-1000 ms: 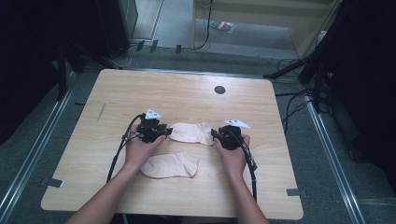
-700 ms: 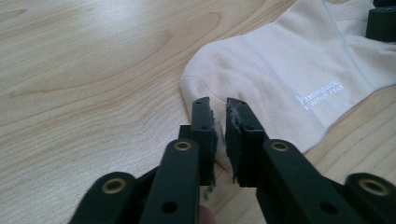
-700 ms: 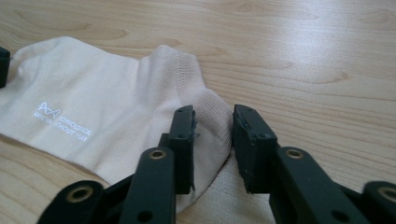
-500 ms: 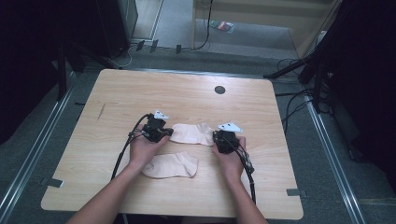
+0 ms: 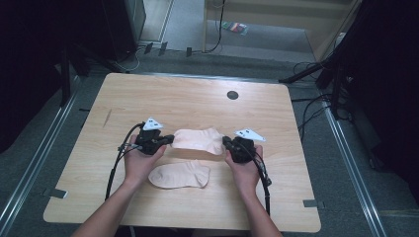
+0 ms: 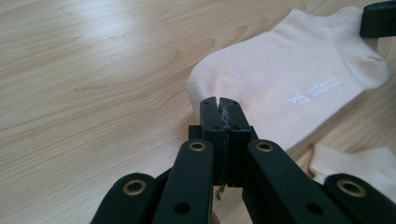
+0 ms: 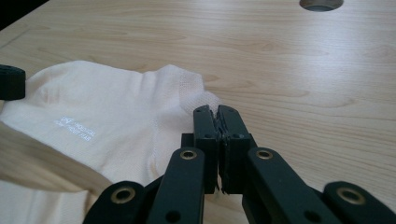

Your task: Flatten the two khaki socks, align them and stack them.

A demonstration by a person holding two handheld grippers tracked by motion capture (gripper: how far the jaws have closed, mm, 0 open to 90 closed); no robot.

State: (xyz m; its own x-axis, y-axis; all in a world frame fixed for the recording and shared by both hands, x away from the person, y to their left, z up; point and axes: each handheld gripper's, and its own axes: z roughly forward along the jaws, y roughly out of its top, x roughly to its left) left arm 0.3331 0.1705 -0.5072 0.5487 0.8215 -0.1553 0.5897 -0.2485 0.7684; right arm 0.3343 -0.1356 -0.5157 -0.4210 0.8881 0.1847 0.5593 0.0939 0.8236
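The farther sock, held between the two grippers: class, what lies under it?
The farther sock is pinched at its ends by the left gripper and right gripper. Bare wooden table shows around it; whatever lies directly beneath is covered. The nearer sock lies apart.

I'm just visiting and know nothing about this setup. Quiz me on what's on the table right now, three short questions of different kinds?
1. True or false: both socks are being pinched.
2. The far sock is held at: A) one end, B) both ends, C) neither end.
3. Fill in: near the table's far edge is a round ____.

Key:
1. False. The near sock lies free.
2. B. The left hand-held gripper and the right hand-held gripper each have their jaws closed on an end.
3. Hole.
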